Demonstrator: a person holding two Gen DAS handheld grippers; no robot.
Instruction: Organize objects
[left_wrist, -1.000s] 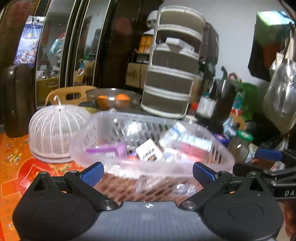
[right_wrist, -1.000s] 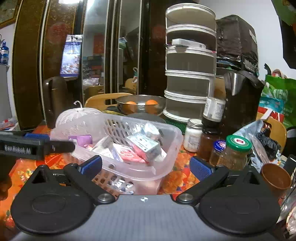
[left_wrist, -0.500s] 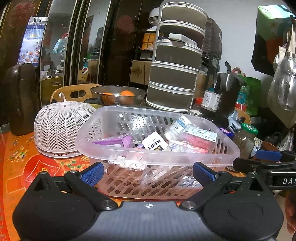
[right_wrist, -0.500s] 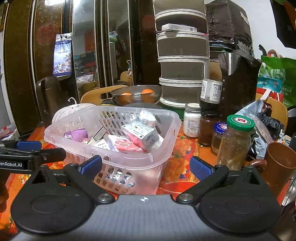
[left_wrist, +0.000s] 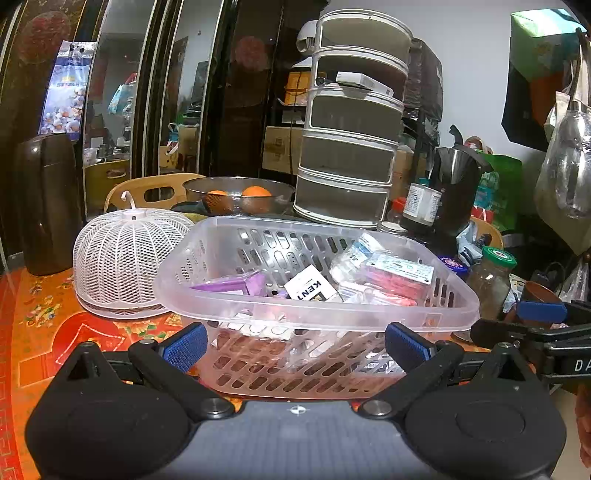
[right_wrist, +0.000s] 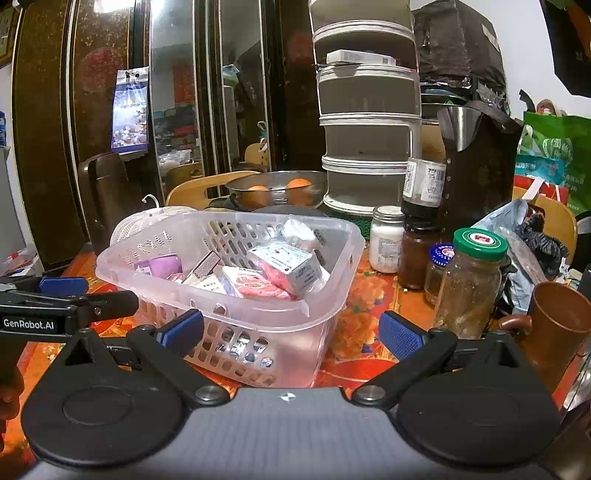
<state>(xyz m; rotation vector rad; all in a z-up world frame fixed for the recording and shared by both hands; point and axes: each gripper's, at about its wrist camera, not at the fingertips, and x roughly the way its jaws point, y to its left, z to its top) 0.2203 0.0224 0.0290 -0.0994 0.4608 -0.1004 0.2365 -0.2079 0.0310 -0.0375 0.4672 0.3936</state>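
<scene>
A clear plastic basket (left_wrist: 314, 317) (right_wrist: 325, 240) stands on the red patterned table. It holds several small boxes and packets: a purple box (left_wrist: 236, 284) (right_wrist: 162, 266), a white KENT box (left_wrist: 310, 290) and a pink-and-white pack (left_wrist: 399, 273) (right_wrist: 284, 266). My left gripper (left_wrist: 295, 347) is open and empty, its fingers spread before the basket's near wall. My right gripper (right_wrist: 290, 332) is open and empty in front of the basket's right corner. Each gripper shows at the edge of the other's view.
A white mesh food cover (left_wrist: 125, 258) sits left of the basket. A bowl of oranges (right_wrist: 277, 192) and a stacked grey container tower (right_wrist: 369, 122) stand behind. Jars (right_wrist: 476, 280), a kettle (right_wrist: 476, 162) and a brown mug (right_wrist: 557, 325) crowd the right.
Both grippers have backed off slightly and steadied; the basket now sits lower and fuller in both views. The basket itself has not moved. Both stay open.
</scene>
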